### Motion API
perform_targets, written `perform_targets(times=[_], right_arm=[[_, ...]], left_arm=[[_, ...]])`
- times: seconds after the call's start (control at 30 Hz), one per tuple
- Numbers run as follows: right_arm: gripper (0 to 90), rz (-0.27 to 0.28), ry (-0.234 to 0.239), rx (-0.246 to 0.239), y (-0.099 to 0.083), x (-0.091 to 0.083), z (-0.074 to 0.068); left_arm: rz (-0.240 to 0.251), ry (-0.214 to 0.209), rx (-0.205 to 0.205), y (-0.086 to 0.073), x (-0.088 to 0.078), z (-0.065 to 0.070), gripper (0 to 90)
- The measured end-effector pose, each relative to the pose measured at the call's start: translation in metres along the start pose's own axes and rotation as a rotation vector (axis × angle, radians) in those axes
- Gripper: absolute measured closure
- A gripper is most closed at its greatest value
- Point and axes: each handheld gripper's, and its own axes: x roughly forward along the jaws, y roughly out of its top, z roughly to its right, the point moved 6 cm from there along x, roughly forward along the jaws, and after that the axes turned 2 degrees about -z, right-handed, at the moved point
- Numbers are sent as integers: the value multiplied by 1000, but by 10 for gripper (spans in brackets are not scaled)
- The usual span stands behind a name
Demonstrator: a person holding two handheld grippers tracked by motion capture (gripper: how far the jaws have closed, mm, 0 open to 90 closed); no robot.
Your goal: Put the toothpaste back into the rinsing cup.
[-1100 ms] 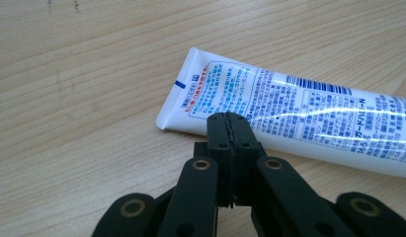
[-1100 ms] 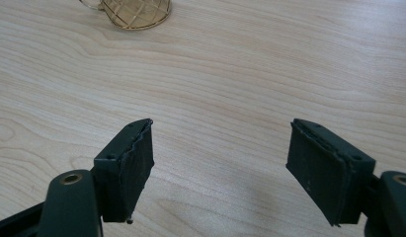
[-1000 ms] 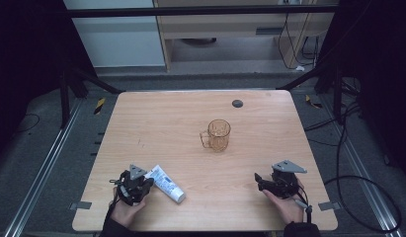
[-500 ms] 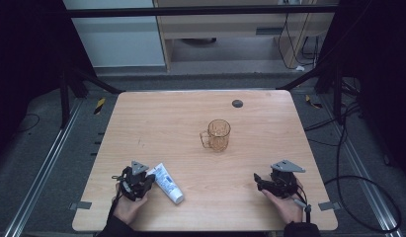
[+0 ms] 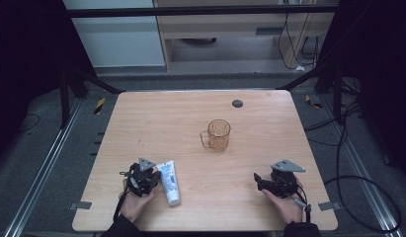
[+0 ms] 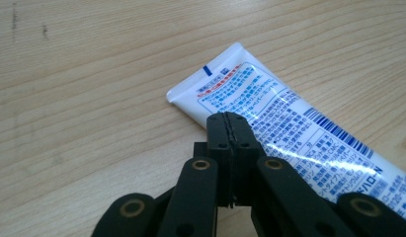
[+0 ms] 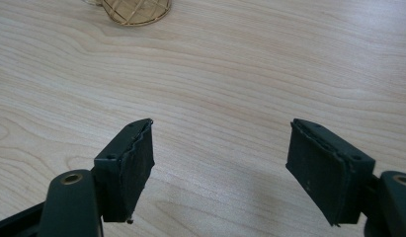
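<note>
The left claw (image 6: 229,121) hides part of the tube (image 6: 289,128).

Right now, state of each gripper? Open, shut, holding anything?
Left gripper: shut, jaws pressed together with nothing between them, tips over the white tube.
Right gripper: open, empty, above the bare table.

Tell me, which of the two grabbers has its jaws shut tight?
The left gripper, beside the white tube. The right gripper has its jaws wide apart.
</note>
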Motion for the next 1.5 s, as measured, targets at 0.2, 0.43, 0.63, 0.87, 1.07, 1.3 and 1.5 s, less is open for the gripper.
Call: perform_targets(times=[0.2, 0.43, 0.63, 0.87, 1.07, 1.3, 1.5], right_arm=[[258, -2, 1, -4, 0, 1, 0], [258, -10, -5, -1, -1, 1, 1], [258, -10, -4, 5, -1, 1, 1], [259, -13, -5, -4, -1, 3, 1], [259, -14, -6, -1, -1, 3, 2], [259, -11, -6, -5, -1, 2, 2], [260, -5, -5, 12, -1, 0, 4]], left_arm=[[1, -16, 8, 4, 2, 7, 888], [1, -36, 31, 7, 4, 14, 888], [-1, -54, 53, 9, 4, 20, 888], [-1, -66, 76, 10, 4, 25, 888], [4, -73, 96, 10, 3, 29, 888], [15, -85, 104, 12, 0, 29, 875], [56, -88, 74, 23, -17, 18, 757]])
